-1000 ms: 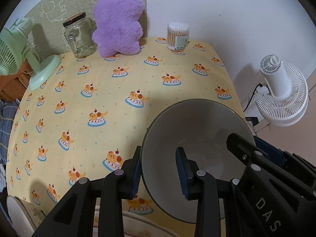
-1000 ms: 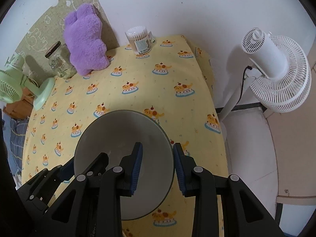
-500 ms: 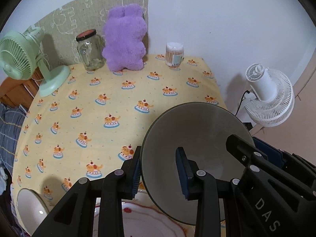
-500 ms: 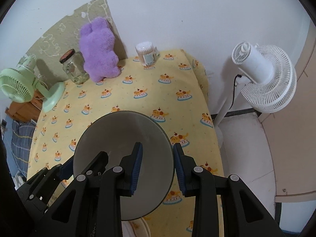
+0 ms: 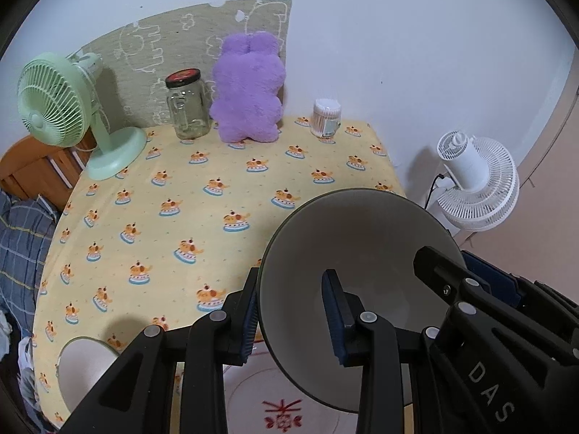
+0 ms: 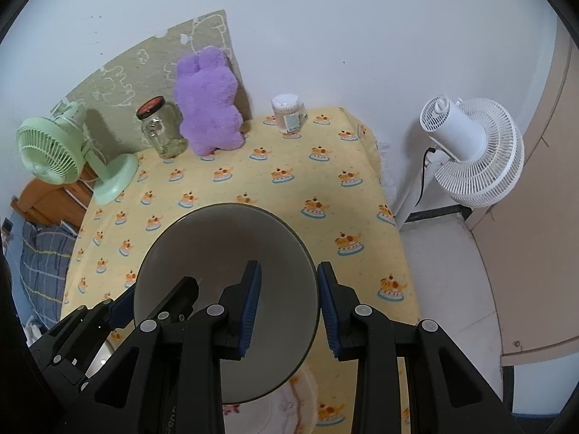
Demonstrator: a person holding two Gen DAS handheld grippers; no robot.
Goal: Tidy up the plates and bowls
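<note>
Grey bowl (image 5: pixel 362 249) hangs above the near right part of the bench (image 5: pixel 188 195), gripped from both sides. The left gripper (image 5: pixel 289 311) is clamped on the bowl's left rim, one pad outside the wall and one inside; the right gripper (image 6: pixel 287 303) is clamped on its right rim in the same way, with little gap between its pads. In the left wrist view the right gripper's black frame reaches in over the bowl's right edge. In the right wrist view the bowl (image 6: pixel 224 249) fills the middle, tilted so its inside faces the camera.

Under the bowl, at the near edge of the bench, lies a white plate (image 5: pixel 289 398) with a red pattern; only part of it shows. At the near left corner sits a small white bowl (image 5: pixel 83 365).

The bench wears a yellow cloth printed with small cakes. Along its far edge stand a green fan (image 5: pixel 68 115) at the left, then a glass jar (image 5: pixel 188 105) with a dark lid, a purple plush toy (image 5: pixel 249 90), and a tub of cotton swabs (image 5: pixel 325 117) further right. A white fan (image 5: pixel 477 184) stands on the floor to the right of the bench, against the wall.
</note>
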